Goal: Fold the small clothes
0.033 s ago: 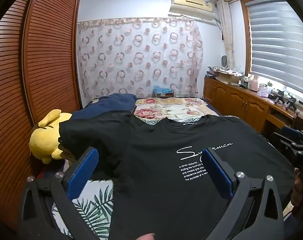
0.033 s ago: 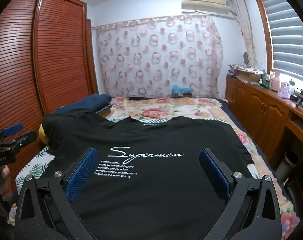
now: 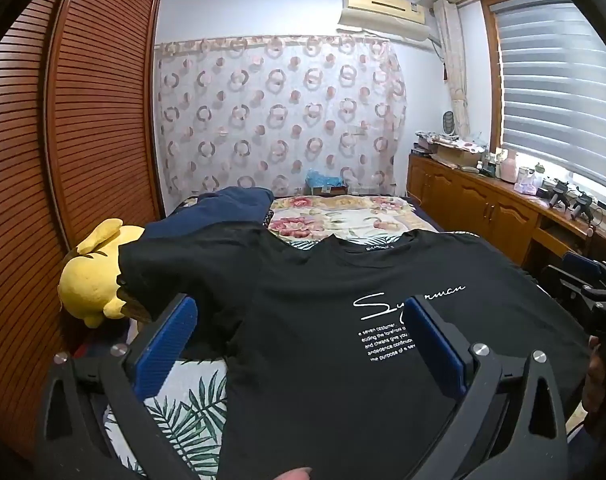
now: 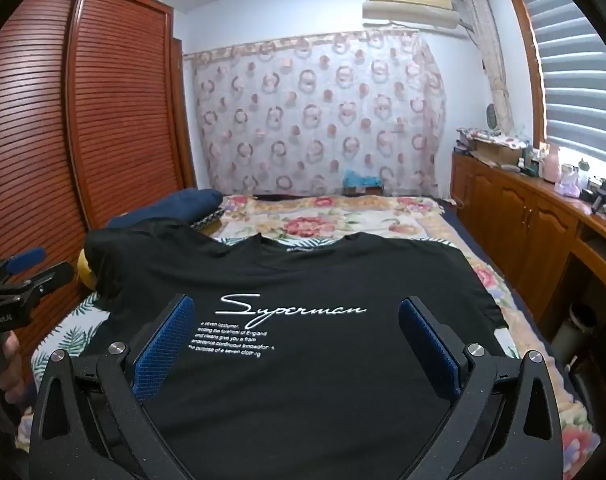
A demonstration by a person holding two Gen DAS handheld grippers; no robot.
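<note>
Nothing has moved since the earlier frame: both views match it, shirt and tools alike.

We hold our left gripper (image 3: 299, 344) with its blue pads spread as wide as they go and nothing between them; it hovers over the shirt's left side, near the sleeve. Our right gripper (image 4: 295, 344) is just as wide and equally empty, poised over the printed chest. Each tool shows at the edge of the other's view, held in a hand, so the two sit side by side at the near end of the bed (image 4: 343, 216).

Out from the tools lies the black T-shirt (image 4: 311, 280), face up and spread flat on the bed, collar away from us, white script across the chest. Its right sleeve lies flat on the floral cover. Its left sleeve (image 3: 171, 268) is not flat: it rides up over a yellow plush toy (image 3: 91, 280) at the bed's left edge, beside a dark blue bundle (image 3: 223, 208).

We judge that folding has not begun; we are at the approach, choosing grip points. The next move calls for lowering each tool to an edge of the cloth, probably a sleeve or shoulder and the hem on one side, and closing on a single layer. The raised left sleeve likely needs pulling clear of the toy first, or the fold may come out crooked.
</note>
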